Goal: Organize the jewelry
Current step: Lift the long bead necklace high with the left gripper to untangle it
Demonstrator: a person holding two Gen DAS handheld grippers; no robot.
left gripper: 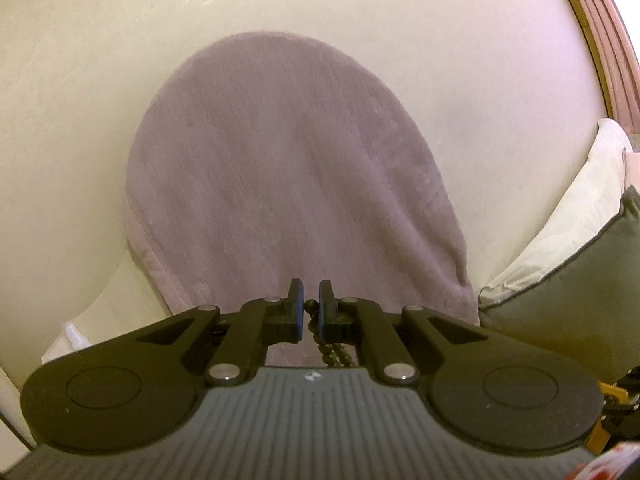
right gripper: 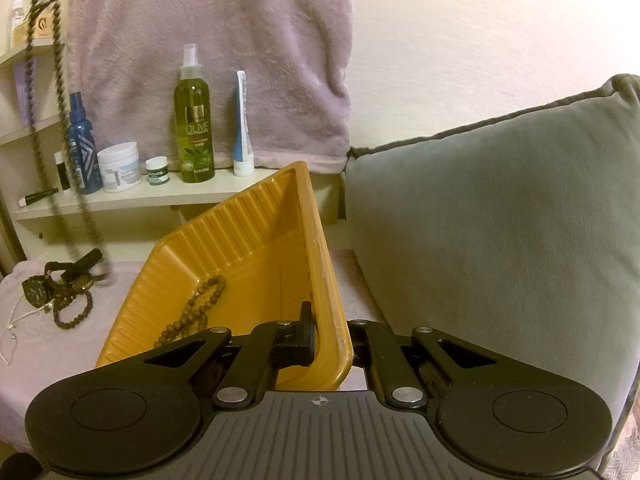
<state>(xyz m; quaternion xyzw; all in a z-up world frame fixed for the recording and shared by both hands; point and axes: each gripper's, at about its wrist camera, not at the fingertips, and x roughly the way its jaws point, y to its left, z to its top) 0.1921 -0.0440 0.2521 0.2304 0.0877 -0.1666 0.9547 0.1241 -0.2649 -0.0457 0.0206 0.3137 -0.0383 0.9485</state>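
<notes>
Cream wall behind, mauve towel [left gripper: 296,168] hanging down it, grey cushion [right gripper: 492,232] to the right. Below, a shelf [right gripper: 132,200] carrying an olive spray bottle [right gripper: 194,120], a blue bottle [right gripper: 82,148] and a white jar [right gripper: 119,166].

Left tool [left gripper: 311,308] raised in front of the towel, clamped on a dark bead necklace [left gripper: 334,354]; strand dangling down past the shelf's left end toward the bed. Right tool [right gripper: 326,340] pinching the right rim of an orange tray [right gripper: 256,248], one finger inside, the other hidden behind the wall, so closed on it as far as can be judged. Tray tipped up on that edge, with a brown bead strand [right gripper: 196,312] already lying in its lower part.

Near the bed's left edge, on a pale cloth [right gripper: 48,344], a heap of watches and bracelets [right gripper: 64,288] not yet sorted.

Step in hand, probably: dropping the held necklace into the tray. Best done by:
- carrying the strand over the tray's open face before lowering
- letting the loose end settle first, then coiling
- releasing only once most beads rest inside
- keeping the tray steady, less tilted, so nothing slides out.
</notes>
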